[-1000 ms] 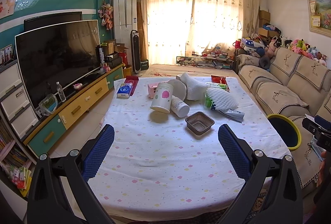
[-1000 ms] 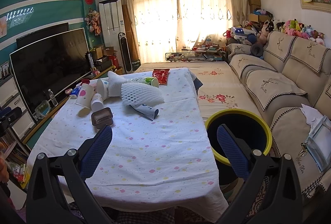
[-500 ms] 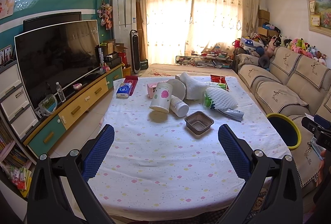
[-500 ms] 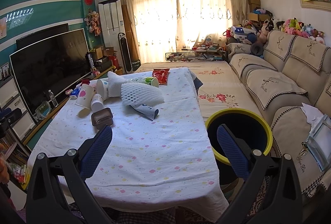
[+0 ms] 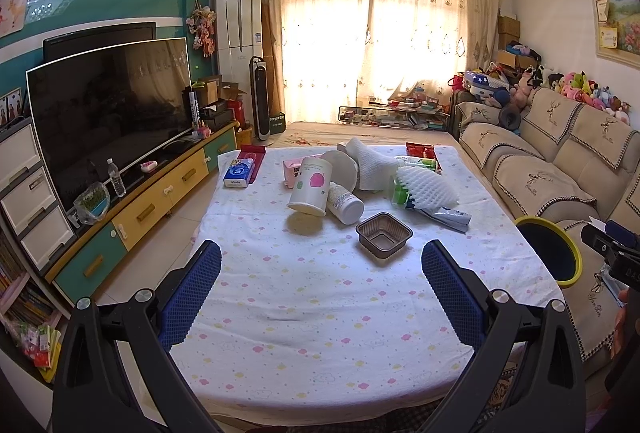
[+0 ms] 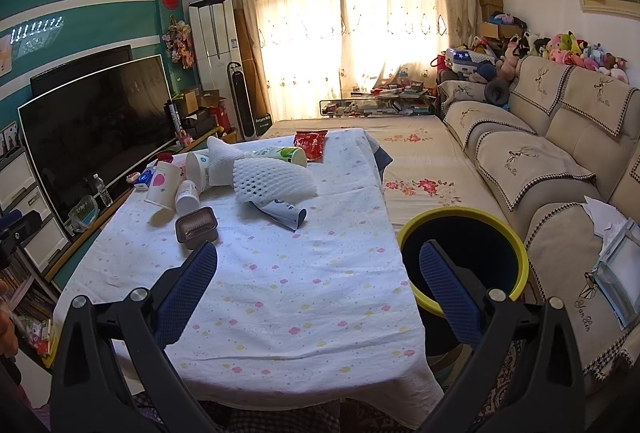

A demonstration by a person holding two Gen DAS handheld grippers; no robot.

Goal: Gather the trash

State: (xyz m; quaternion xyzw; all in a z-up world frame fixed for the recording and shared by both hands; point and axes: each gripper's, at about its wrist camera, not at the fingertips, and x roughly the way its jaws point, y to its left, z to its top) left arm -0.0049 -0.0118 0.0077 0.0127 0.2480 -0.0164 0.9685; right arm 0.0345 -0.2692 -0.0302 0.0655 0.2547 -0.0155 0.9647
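Table: the long table under a white cloth dotted with pastel clouds [image 5: 320,313] carries all the litter in a cluster at its far half; the near half lies bare.
Bin: the round dark bin with a yellow rim [image 6: 464,257] stands on the floor just beside the table's right edge, mouth up, so drops belong to the right side.
Foam sleeves: the white foam mesh fruit sleeves [image 5: 426,187] lie on a squeezed tube; light and springy, they want a soft pinch across the middle.
Cup: the white paper cup with a pink apple print [image 5: 309,187] leans tilted against a white bottle; lifting it may let the bottle roll.
Tray: the small brown ribbed plastic tray [image 5: 384,235] sits nearest and apart from the pile, probably the best first pick, taken by one wall.
Left gripper [image 5: 320,269]: blue pads spread wide, empty, above the near cloth.
Right gripper [image 6: 318,271]: pads likewise apart, empty, between table edge and bin.
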